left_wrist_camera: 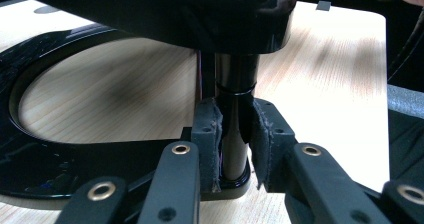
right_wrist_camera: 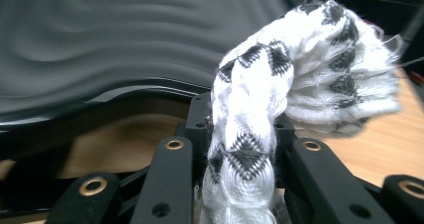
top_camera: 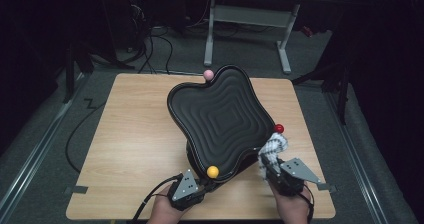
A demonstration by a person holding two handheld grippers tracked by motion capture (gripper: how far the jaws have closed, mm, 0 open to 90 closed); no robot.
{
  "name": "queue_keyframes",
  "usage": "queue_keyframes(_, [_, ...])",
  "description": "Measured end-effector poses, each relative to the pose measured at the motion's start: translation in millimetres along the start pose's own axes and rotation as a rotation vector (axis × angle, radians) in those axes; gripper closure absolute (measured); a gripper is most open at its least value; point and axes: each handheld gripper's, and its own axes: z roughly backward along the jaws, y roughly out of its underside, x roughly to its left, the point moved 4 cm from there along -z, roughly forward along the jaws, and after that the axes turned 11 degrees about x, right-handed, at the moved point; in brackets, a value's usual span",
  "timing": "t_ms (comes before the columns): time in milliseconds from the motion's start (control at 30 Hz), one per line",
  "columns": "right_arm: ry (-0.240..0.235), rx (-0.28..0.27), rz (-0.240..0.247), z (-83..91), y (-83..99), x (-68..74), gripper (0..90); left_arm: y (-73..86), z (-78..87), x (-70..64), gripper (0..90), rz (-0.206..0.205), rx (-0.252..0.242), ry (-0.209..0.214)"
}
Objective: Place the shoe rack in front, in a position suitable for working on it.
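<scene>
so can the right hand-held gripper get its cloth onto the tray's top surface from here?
Probably yes: the cloth sits at the tilted tray edge, nothing between; left hand-held gripper grips the stem.

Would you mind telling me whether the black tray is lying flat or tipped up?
Tipped: the black tray leans toward the camera, its ridged face showing.

A wooden table (top_camera: 125,149) stands on grey floor (top_camera: 45,124); a white-legged desk (top_camera: 250,14) stands behind.
</scene>
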Motion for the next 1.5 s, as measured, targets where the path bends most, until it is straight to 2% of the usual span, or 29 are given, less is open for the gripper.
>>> queue_keyframes(67, [-0.035, -0.003, 0.023, -5.5, -2.7, 10.8, 72.2, -0.9, -1.1, 0.1, 74.1, -0.008, -0.008, 0.007])
queue_keyframes(167, [-0.131, 0.001, 0.050, -10.9, -4.2, 27.7, 72.5, -0.2, -0.2, -0.1, 74.1, 0.001, 0.002, -0.002])
queue_keyframes(267, [-0.145, 0.005, 0.092, -8.2, -1.7, 30.2, 73.0, 0.0, 0.0, 0.1, 74.1, 0.000, 0.001, -0.001])
queue_keyframes(333, [-0.124, 0.003, 0.071, -4.9, 0.1, 22.3, 73.0, 0.0, 0.0, 0.0, 74.1, 0.000, 0.002, -0.002])
queue_keyframes(400, [-0.080, -0.001, 0.035, -1.1, 1.8, 8.5, 72.9, 0.0, 0.1, 0.1, 74.1, -0.001, 0.002, -0.002])
queue_keyframes(500, [-0.007, -0.021, -0.053, 7.1, 4.8, -18.2, 72.8, 0.0, 0.1, 0.3, 74.1, -0.002, 0.002, -0.001])
queue_keyframes(567, [0.040, -0.029, -0.096, 10.3, 6.6, -30.6, 72.8, -0.1, 0.1, 0.4, 74.1, -0.003, 0.003, 0.001])
queue_keyframes(633, [0.055, -0.026, -0.131, 9.9, 8.1, -37.0, 72.9, -0.2, 0.0, 0.5, 74.1, -0.001, 0.004, 0.003])
queue_keyframes(733, [0.010, -0.014, -0.105, 1.4, 6.9, -25.5, 72.9, -0.4, -0.1, 0.2, 74.1, 0.001, 0.005, 0.001])
queue_keyframes(867, [-0.142, -0.001, -0.033, -10.2, 0.0, 6.9, 73.1, -1.4, -1.4, 0.1, 74.1, -0.009, -0.005, 0.007])
queue_keyframes(933, [-0.190, 0.007, 0.006, -12.1, -1.0, 19.7, 73.1, -1.2, -1.3, -0.1, 74.1, -0.006, -0.004, 0.008])
queue_keyframes(1033, [-0.206, 0.007, 0.058, -9.5, 0.4, 34.6, 73.3, -1.0, -1.2, -0.3, 74.1, -0.002, -0.002, 0.010])
queue_keyframes(1167, [-0.243, 0.014, 0.049, -5.0, 1.3, 37.2, 73.7, -0.9, -1.1, -0.4, 74.1, -0.001, -0.001, 0.010])
queue_keyframes(1267, [-0.252, 0.009, 0.070, -2.5, 1.6, 41.0, 73.9, -0.8, -0.9, -0.1, 74.1, -0.003, -0.001, 0.010])
queue_keyframes(1400, [-0.205, 0.011, 0.095, -3.3, 2.6, 41.0, 74.5, -1.2, -0.9, -0.2, 74.1, -0.007, 0.000, 0.005])
queue_keyframes(1467, [-0.139, 0.026, 0.096, -8.4, 2.8, 32.5, 74.6, -1.3, -0.8, -0.1, 74.1, -0.008, 0.000, 0.004])
queue_keyframes(1500, [-0.105, 0.030, 0.081, -10.5, 3.5, 25.7, 75.0, -1.4, -0.8, 0.0, 74.1, -0.010, 0.001, 0.005])
